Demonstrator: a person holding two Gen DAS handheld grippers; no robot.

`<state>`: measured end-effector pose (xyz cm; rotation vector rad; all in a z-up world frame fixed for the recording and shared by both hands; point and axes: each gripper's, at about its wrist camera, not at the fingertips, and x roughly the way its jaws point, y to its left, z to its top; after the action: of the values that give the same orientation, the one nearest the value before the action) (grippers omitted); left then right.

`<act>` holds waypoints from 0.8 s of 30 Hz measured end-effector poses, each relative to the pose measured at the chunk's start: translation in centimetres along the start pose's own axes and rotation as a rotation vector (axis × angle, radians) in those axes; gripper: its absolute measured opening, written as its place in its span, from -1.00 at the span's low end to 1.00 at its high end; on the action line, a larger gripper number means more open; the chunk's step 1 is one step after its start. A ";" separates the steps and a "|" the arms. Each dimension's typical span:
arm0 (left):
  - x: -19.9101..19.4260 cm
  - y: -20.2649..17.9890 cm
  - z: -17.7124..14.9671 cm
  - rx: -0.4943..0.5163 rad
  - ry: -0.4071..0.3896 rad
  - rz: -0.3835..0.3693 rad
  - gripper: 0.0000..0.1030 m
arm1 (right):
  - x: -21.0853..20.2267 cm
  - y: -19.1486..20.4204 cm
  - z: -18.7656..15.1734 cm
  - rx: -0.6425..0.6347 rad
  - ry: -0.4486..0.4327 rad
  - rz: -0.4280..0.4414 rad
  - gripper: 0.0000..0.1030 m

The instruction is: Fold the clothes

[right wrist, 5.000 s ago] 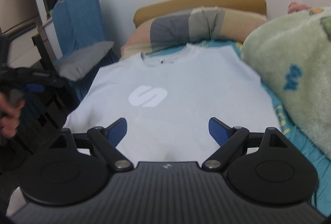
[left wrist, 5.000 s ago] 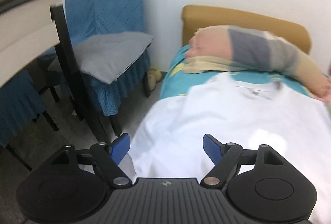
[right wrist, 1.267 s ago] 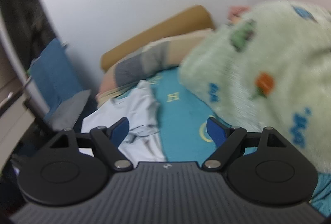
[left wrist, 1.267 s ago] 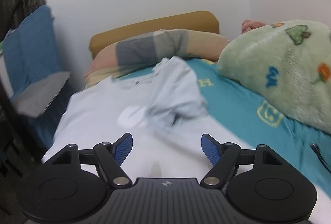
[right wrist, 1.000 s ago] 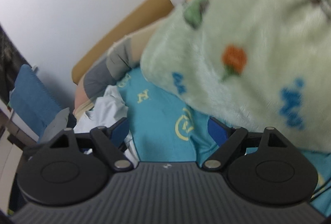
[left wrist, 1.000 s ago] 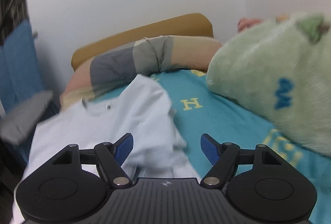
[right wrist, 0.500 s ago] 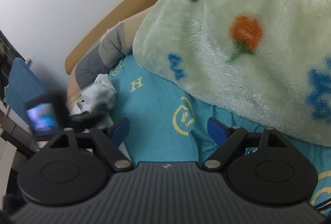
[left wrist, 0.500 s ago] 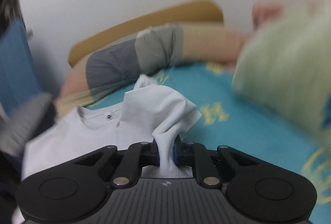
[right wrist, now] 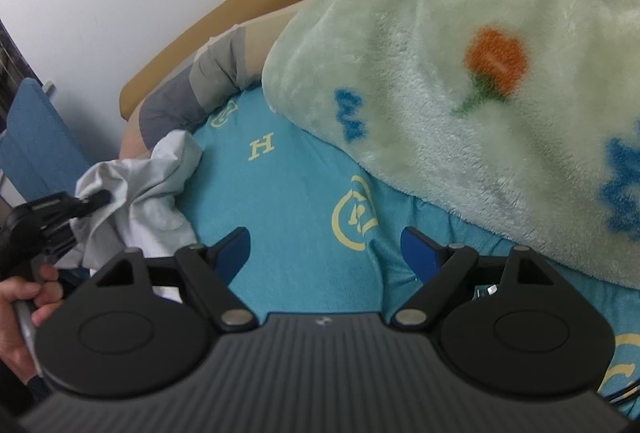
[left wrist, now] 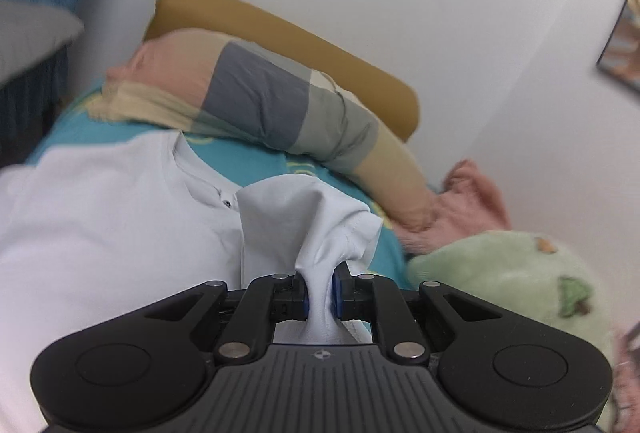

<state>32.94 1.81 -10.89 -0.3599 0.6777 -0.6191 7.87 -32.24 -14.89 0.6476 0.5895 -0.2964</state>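
Between the blue pads of the left gripper [left wrist: 320, 293], which are squeezed almost together, a bunch of white fabric is pinched: it is the sleeve end of the white T-shirt [left wrist: 100, 233], gathered into a narrow neck at the pads and flaring out in crumpled folds just beyond them. The rest of the shirt lies flat on the teal bedsheet [left wrist: 256, 161] to the left of and ahead of that gripper, its collar with a small dark label showing just past the lifted sleeve. Farther ahead lies the striped pillow [left wrist: 272, 101] against the mustard headboard [left wrist: 280, 33], and off to the right the green fleece blanket [left wrist: 500, 273].

The right gripper [right wrist: 326, 253] hangs over bare sheet with its fingers spread wide and nothing between them; the blanket bulges ahead and to its right, and to its left the other gripper shows with the sleeve [right wrist: 152, 177] bunched up in it, a hand [right wrist: 20, 309] on its handle.

Half a second ago the left gripper already had this grip; since then its view has swung, so the shirt body now sits more to its left. Five seconds ago both grippers were open and the shirt lay spread out flat.
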 end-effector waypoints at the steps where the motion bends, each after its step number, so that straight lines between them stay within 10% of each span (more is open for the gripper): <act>1: -0.3 0.5 -0.1 0.012 -0.017 0.019 -0.78 | 0.2 0.1 -0.1 -0.002 0.005 0.001 0.64; 6: -1.0 4.6 0.6 -0.055 -0.073 0.093 -0.87 | 0.9 0.8 -0.5 -0.034 0.021 0.008 0.63; 12: 1.7 8.5 0.5 -0.071 -0.009 0.576 -0.86 | 1.2 1.2 -0.6 -0.055 0.025 0.005 0.63; 20: -3.7 7.0 -2.2 -0.166 -0.051 0.460 0.52 | 0.8 1.3 -0.5 -0.061 0.021 0.015 0.63; 24: -5.9 4.8 -3.8 -0.139 -0.054 0.399 0.76 | 0.3 1.3 -0.6 -0.057 0.026 0.031 0.63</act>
<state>28.76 8.83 -13.26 -0.3560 0.7182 -0.1836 8.47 -30.86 -14.84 0.6058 0.6100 -0.2419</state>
